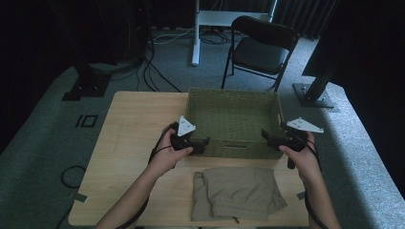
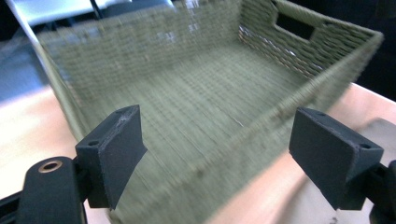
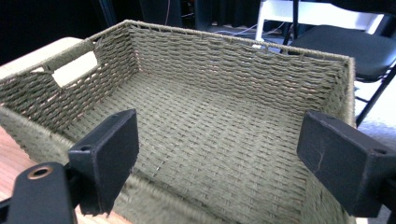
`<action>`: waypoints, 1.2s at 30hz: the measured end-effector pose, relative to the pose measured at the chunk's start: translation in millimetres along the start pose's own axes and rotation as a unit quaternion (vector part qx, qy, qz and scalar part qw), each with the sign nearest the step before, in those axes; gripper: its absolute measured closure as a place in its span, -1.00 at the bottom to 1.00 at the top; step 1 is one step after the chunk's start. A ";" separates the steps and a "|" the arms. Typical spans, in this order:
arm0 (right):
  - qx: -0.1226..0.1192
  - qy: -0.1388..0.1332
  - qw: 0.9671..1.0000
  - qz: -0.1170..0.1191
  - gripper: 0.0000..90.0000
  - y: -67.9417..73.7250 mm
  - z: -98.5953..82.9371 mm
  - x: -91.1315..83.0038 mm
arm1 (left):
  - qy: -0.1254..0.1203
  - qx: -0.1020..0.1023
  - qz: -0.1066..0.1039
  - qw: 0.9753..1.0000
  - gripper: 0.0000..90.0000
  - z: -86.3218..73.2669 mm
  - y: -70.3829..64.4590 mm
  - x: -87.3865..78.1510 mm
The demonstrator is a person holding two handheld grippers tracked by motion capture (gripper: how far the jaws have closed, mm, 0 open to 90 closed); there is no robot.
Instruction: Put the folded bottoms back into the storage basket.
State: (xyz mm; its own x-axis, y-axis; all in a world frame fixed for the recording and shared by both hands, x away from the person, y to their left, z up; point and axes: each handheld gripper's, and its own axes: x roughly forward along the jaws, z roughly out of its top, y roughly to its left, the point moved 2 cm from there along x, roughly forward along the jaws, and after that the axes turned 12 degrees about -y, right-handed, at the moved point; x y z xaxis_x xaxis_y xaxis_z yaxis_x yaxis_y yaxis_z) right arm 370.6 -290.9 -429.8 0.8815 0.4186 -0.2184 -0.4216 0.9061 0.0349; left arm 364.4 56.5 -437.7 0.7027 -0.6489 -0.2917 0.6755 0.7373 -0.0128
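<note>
I see an olive-green basket (image 1: 232, 125) with a tight woven pattern, tan flecks showing between the strands; near it lies a khaki-beige folded garment (image 1: 237, 193), plain, with a ribbed band; the table (image 1: 134, 125) is pale wood with a fine straight grain; my left gripper (image 1: 201, 143) is black with a light grey plate on top; my right gripper (image 1: 268, 137) is the same black and grey; the far chair (image 1: 260, 46) is black; the floor (image 1: 43, 143) is grey-green carpet.
</note>
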 end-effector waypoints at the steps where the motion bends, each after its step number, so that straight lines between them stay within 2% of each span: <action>1: -0.002 0.001 1.000 0.001 -0.72 1.9 -1.2 -2.7 | 0.003 0.003 -0.002 1.000 -0.59 -2.2 -1.8 -1.9; 4: -0.005 0.002 1.000 0.002 -0.72 6.8 -6.3 -11.2 | 0.007 0.006 -0.008 1.000 -0.59 -9.1 -7.4 -7.4; 6: -0.004 0.002 1.000 0.001 -0.72 10.3 -10.5 -16.8 | 0.013 -0.008 -0.021 1.000 -0.59 -13.7 -11.3 -10.9; 11: -0.004 0.006 1.000 0.003 -0.72 17.3 -21.1 -26.3 | 0.021 -0.003 -0.035 0.999 -0.59 -23.0 -19.5 -16.7; 12: -0.004 0.003 1.000 0.004 -0.72 21.0 -25.9 -30.8 | 0.021 -0.016 -0.042 0.999 -0.59 -27.1 -23.1 -19.0; 13: -0.003 0.001 1.000 0.006 -0.72 22.9 -28.0 -33.2 | 0.021 -0.016 -0.042 0.999 -0.59 -27.1 -23.1 -19.0; 14: -0.001 -0.001 1.000 0.008 -0.72 24.7 -30.2 -35.6 | 0.022 -0.032 -0.055 0.998 -0.59 -31.7 -26.3 -20.7; 15: 0.003 -0.003 1.000 0.009 -0.72 26.5 -32.5 -37.9 | 0.026 -0.031 -0.058 0.998 -0.59 -34.5 -27.7 -21.1; 17: -0.002 -0.003 1.000 0.013 -0.72 29.7 -38.1 -41.7 | 0.038 -0.018 -0.057 0.997 -0.59 -40.7 -30.9 -21.3; 19: -0.002 -0.003 1.000 0.016 -0.72 32.4 -45.0 -44.5 | 0.044 -0.017 -0.060 0.997 -0.59 -47.5 -34.0 -20.6; 24: 0.000 0.010 1.000 0.023 -0.72 36.9 -61.5 -48.6 | 0.060 -0.028 -0.069 0.995 -0.59 -61.6 -38.1 -17.5; 25: -0.001 0.018 1.000 0.024 -0.72 38.3 -70.3 -50.2 | 0.067 -0.032 -0.073 0.995 -0.59 -67.7 -39.3 -15.4; 31: 0.009 0.042 0.999 0.028 -0.72 41.0 -94.8 -51.4 | 0.091 -0.047 -0.073 0.992 -0.59 -81.7 -45.8 -10.4; 33: 0.006 0.049 0.998 0.024 -0.72 40.5 -102.8 -51.8 | 0.099 -0.049 -0.066 0.992 -0.59 -86.6 -48.5 -9.1; 36: 0.007 0.058 0.998 0.013 -0.72 38.5 -111.9 -52.9 | 0.111 -0.069 -0.067 0.989 -0.55 -96.7 -50.0 -7.0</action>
State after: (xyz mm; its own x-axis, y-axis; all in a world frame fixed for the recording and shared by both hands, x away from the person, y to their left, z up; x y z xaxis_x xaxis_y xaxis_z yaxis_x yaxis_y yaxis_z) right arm 284.0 -285.0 -526.0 0.8394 0.4331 -0.3283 -0.4404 0.8961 0.0560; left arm 304.1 42.4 -527.4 0.5314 -0.6970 -0.4815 0.7117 0.6756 -0.1926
